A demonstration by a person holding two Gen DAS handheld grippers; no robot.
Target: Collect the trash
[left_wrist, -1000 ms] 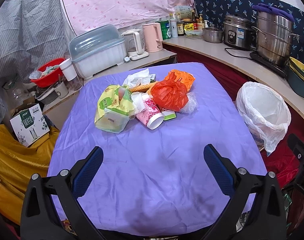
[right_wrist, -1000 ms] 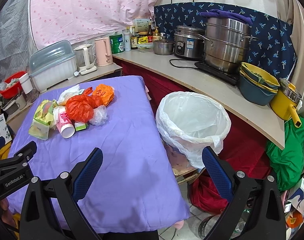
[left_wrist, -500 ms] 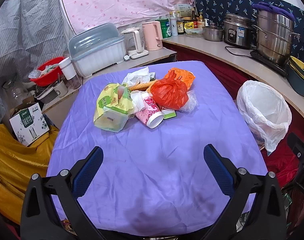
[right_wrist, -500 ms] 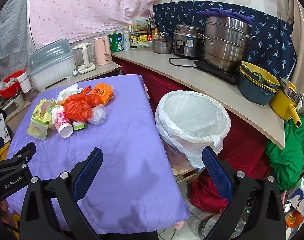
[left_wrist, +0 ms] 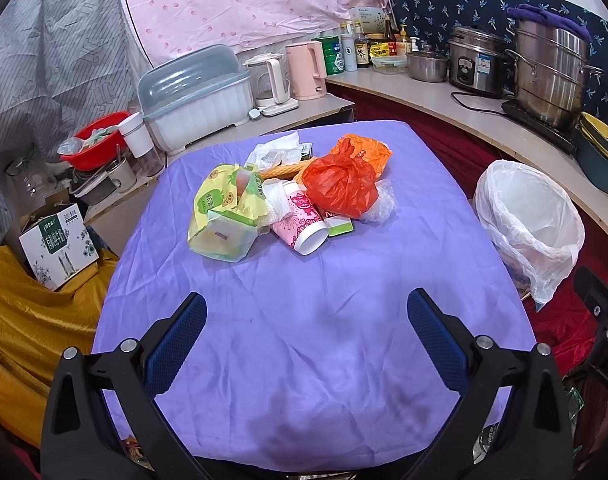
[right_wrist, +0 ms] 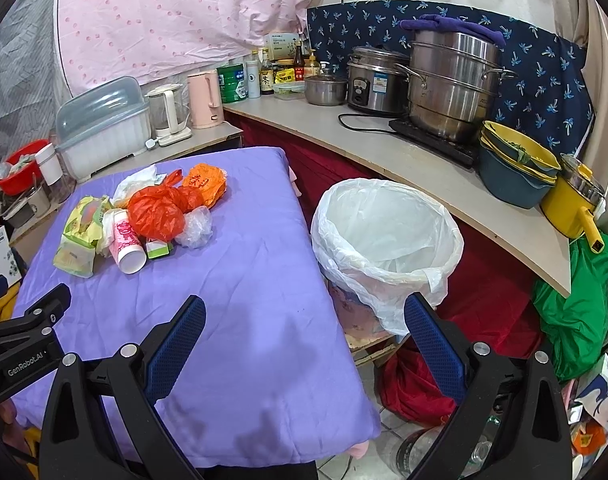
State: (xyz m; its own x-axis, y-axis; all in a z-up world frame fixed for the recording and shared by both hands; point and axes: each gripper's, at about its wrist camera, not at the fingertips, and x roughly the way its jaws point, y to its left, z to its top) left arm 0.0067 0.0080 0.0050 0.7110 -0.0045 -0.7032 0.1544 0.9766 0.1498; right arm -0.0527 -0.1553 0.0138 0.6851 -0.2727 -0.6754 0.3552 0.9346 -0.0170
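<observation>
Trash sits in a small pile on the far part of the purple surface [left_wrist: 304,320]. In the pile are a red bag [left_wrist: 340,190], an orange bag [left_wrist: 368,152] behind it, a pink paper cup [left_wrist: 304,226] lying on its side, a yellow-green wrapper [left_wrist: 224,210], a small green box [left_wrist: 339,225], a clear plastic bit [left_wrist: 380,206] and white tissue [left_wrist: 274,152]. The things touch each other.

The left tongs [left_wrist: 306,326] hang over the near part of the surface, spread wide, with nothing in them. The right tongs [right_wrist: 304,326] are spread wide too and hold nothing. They hang over the right edge of the surface.

A bin with a white bag [right_wrist: 388,236] stands just beside the surface, on its right side. The bag is open at the top.
</observation>
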